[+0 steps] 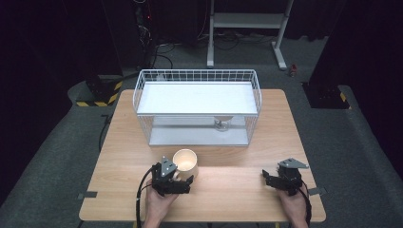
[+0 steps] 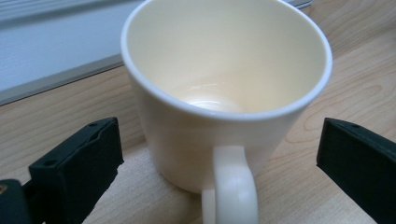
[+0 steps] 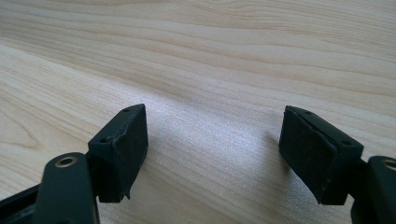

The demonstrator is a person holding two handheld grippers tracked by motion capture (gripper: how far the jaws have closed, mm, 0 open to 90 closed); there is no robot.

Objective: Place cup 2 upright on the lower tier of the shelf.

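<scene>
While my left gripper (image 1: 183, 179) stood at the near side of the table (image 1: 247, 190), its two jaws were spread wide, one on each side of the cream mug (image 1: 185, 161), and neither jaw touched it. The mug (image 2: 224, 93) was upright on the wood, empty inside, and its handle (image 2: 231, 186) pointed toward me, between the two jaws. It stood just in front of the white wire basket (image 1: 197, 107), near it but apart. Under the flat white top of the basket I could see a small pale thing (image 1: 222, 122), but I could not tell what it was. My right gripper (image 1: 272, 179) rested well apart from the mug, at the right part of the table. Its jaws were also spread wide, and between them was only bare wood (image 3: 210, 140).
</scene>
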